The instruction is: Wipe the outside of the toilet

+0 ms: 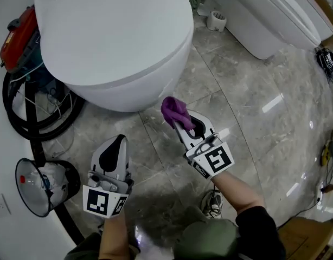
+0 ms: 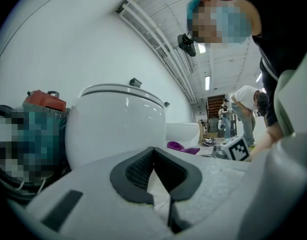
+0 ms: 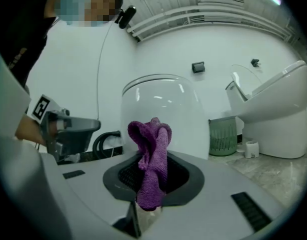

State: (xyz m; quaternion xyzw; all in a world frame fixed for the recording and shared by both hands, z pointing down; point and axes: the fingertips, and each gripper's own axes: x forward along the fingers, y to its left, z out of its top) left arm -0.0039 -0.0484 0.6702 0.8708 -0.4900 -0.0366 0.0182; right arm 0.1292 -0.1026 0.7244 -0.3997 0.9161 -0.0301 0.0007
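Observation:
A white toilet (image 1: 117, 37) with its lid down fills the upper left of the head view; it also stands ahead in both gripper views (image 2: 118, 124) (image 3: 161, 109). My right gripper (image 1: 184, 124) is shut on a purple cloth (image 1: 174, 111) (image 3: 151, 156), held just short of the bowl's lower front. The cloth bunches up above the jaws and is apart from the porcelain. My left gripper (image 1: 115, 148) is shut with nothing in it (image 2: 154, 171), lower left of the bowl over the floor.
A second white toilet (image 1: 275, 15) stands at the upper right, with a green bin (image 3: 222, 136) and a small cup (image 1: 216, 20) beside it. Black hose (image 1: 36, 118), a red tool (image 1: 17, 34) and a lamp (image 1: 39, 186) lie left. Cables (image 1: 326, 64) trail at right.

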